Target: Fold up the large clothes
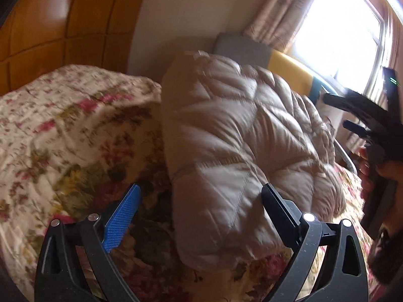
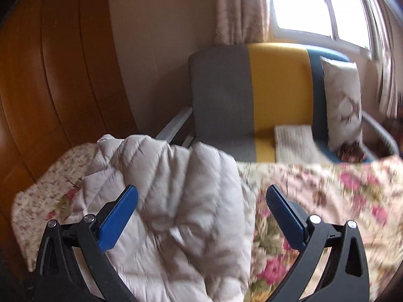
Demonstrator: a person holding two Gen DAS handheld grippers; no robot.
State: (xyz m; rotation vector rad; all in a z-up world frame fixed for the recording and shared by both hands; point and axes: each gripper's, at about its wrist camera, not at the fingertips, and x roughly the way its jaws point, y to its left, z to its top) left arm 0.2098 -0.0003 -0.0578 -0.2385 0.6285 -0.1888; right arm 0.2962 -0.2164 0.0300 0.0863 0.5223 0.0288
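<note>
Both your tongs, left gripper (image 1: 199, 198) and right gripper (image 2: 201, 201), gape wide, holding nothing. The puffy coat (image 1: 239, 130) looks folded, maybe; blur hides its edges.

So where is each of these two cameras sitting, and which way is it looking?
Left wrist view: sits on the left tongs, looking along their open fingers at the puffy jacket on the flowered bedspread; the person's other hand with the right tongs shows at the right edge.
Right wrist view: sits on the right tongs, open, facing the jacket and the striped armchair.
Shared: jacket, bedspread, armchair, window.
</note>
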